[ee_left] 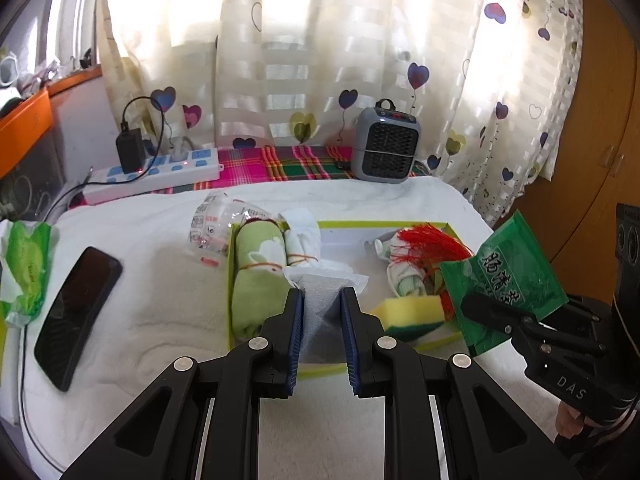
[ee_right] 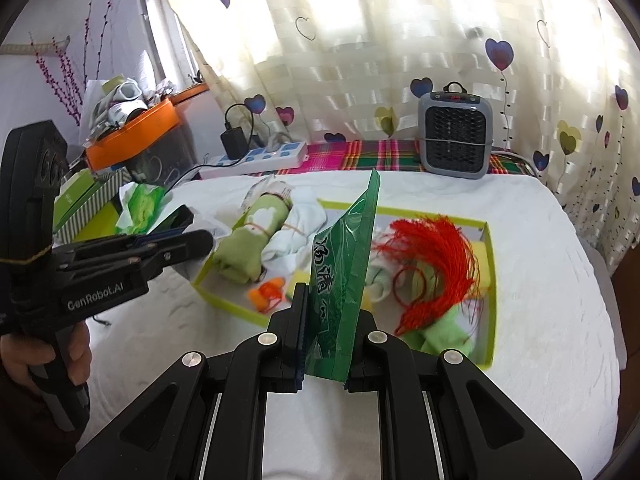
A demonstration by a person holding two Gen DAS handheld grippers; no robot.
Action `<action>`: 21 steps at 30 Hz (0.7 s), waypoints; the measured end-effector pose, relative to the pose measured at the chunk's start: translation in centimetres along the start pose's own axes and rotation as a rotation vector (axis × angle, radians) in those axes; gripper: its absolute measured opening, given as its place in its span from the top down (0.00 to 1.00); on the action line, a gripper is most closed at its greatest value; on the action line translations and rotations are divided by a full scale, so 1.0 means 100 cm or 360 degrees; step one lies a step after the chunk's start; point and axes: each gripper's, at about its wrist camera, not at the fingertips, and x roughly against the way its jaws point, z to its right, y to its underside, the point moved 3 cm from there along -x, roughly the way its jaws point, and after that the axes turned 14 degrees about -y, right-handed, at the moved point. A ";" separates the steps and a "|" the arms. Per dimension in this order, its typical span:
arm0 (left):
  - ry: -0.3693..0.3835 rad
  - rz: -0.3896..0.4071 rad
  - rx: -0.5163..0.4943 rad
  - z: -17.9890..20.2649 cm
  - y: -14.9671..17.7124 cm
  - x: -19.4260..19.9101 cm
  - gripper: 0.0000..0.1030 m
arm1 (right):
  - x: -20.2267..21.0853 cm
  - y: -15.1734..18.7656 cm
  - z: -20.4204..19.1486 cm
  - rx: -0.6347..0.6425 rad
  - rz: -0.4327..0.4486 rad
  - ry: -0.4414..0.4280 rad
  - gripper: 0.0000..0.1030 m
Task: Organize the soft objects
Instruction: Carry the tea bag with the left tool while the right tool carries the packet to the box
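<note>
- Right now my left gripper (ee_left: 322,300) is pinching a grey sachet with a white border (ee_left: 320,304) between its blue pads, held above the near edge of the yellow-green tray (ee_left: 230,280).
- My right gripper (ee_right: 326,320) is clamped on a green foil packet (ee_right: 344,276), which stands up on edge between the fingers and leans toward the right-hand pad (ee_right: 362,322).
- Ahead of the left fingers, inside the tray, lie a rolled green cloth (ee_left: 258,264) and a white bundle (ee_left: 302,240); to the right of them sits a yellow sponge (ee_left: 412,310).
- Beyond the right fingers a red tassel (ee_right: 436,256) sprawls over pale green cloth, so I judge the freest spot to be the bare tray floor between the bundles and the tassel.
- To do this well I would set one item down at a time, lowering until it rests on the tray floor before letting the pads part.
- I would keep the packet clear of the tassel threads, which look likely to snag.
- Both grippers sit close together, so I would stagger them to avoid a bump.
- Off to the left of the left fingers a phone (ee_left: 76,316) lies on the white towel (ee_left: 168,320); I would stay away from it.
</note>
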 end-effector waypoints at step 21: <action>0.0036 -0.0110 -0.0034 0.021 -0.015 -0.060 0.83 | -0.054 -0.036 0.043 -0.0061 -0.0115 -0.0083 0.87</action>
